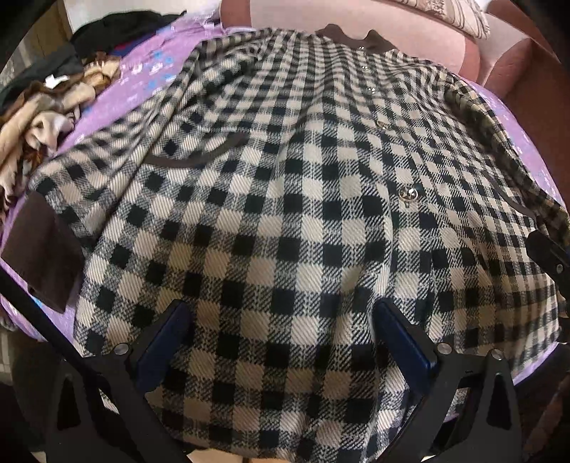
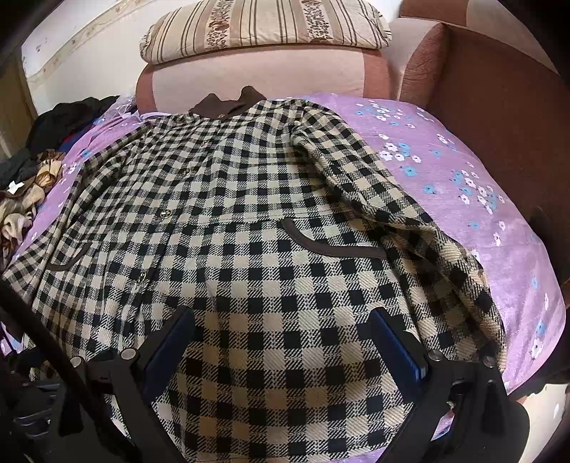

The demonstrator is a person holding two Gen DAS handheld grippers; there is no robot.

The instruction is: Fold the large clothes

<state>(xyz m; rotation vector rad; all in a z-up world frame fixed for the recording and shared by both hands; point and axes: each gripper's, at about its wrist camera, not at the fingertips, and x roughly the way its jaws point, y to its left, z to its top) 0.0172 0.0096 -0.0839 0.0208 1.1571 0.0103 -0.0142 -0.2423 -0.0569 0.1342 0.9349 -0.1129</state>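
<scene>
A purple bedspread (image 2: 445, 185) printed with blue and white flowers covers the bed; behind it stand a pink upholstered backrest (image 2: 263, 76) topped by one striped cushion (image 2: 263, 30), a rust-brown armrest (image 2: 491, 107) at the right, and a pale wall (image 2: 89, 53) at the left. One checked coat (image 2: 249, 220), black and cream, lies front-up and spread flat across the bedspread, its brown collar (image 2: 228, 103) toward the backrest; two brown-trimmed pockets show, and one sleeve ends in a brown cuff (image 1: 39, 249); several metal buttons (image 1: 408, 194) run down the front. One heap of loose garments (image 1: 46, 107), dark and tan, sits at the far left edge. Two grippers appear: the left gripper (image 1: 281, 342) and the right gripper (image 2: 283, 345), each with its jaws spread wide and holding nothing; both hover just above the coat's near hem, the checked cloth filling the gap between the blue pads (image 2: 395, 345).
</scene>
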